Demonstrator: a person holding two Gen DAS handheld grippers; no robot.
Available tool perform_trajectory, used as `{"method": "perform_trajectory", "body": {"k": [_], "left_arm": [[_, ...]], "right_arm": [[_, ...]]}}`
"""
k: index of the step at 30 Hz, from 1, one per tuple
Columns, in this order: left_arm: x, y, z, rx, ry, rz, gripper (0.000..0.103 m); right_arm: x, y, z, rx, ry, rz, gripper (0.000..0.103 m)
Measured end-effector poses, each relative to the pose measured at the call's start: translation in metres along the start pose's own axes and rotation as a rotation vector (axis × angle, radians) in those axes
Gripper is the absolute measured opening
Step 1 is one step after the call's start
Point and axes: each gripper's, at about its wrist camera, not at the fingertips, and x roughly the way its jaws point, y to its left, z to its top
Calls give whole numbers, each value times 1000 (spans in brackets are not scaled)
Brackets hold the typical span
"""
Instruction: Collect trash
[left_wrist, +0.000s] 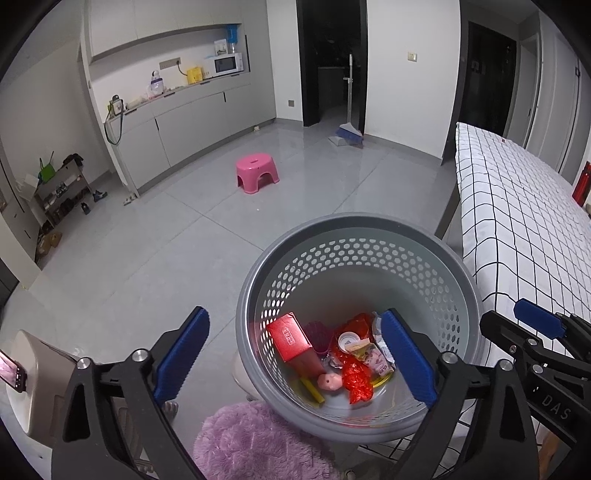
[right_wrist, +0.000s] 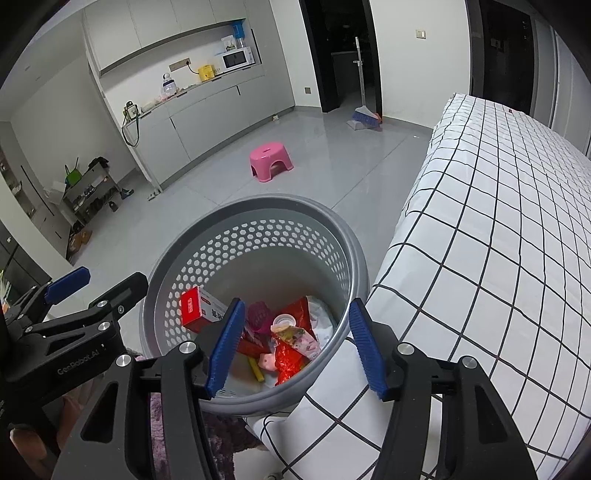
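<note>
**Both tools empty over the bin**

The trash sits at the bottom of the grey perforated bin (left_wrist: 360, 258) — a red box (left_wrist: 291, 341), a crumpled red wrapper (left_wrist: 356, 380), a yellow stick (left_wrist: 312, 390), a small pink lump (left_wrist: 330, 382) and a printed packet (left_wrist: 373, 356), all heaped loosely together. I judge the bin is placed here, on the floor just beside the bed with the checked cover (right_wrist: 498, 240), so that I can drop things in from above without carrying them far.

My left tool (left_wrist: 295, 358) hangs above the bin's mouth with its blue pads spread wide and nothing between them; I read that as a tool that has nothing left to let go of. My right tool (right_wrist: 295, 349) hovers beside it, tilted down over the bin's near rim and the bed's edge, its pads moderately apart and also empty — no pad touches the bin or the cover.

Further out, the grey floor (left_wrist: 184, 258) looks clear of litter; I see only a pink stool (left_wrist: 257, 172) well away and a broom (left_wrist: 349, 110) leaning by the dark doorway. A fluffy purple fabric (left_wrist: 255, 443) lies below the tools, close to me.
</note>
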Motion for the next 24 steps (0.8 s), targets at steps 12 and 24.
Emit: {"method": "perform_trajectory", "body": {"k": [12,24], "left_arm": [[0,-2,1,-2,10,13,97],[2,-1,2,-9,15,25,97]], "right_arm": [[-5,-5,0,10,-11,0,58],[-5,-6,0,10,-11,0,58]]}}
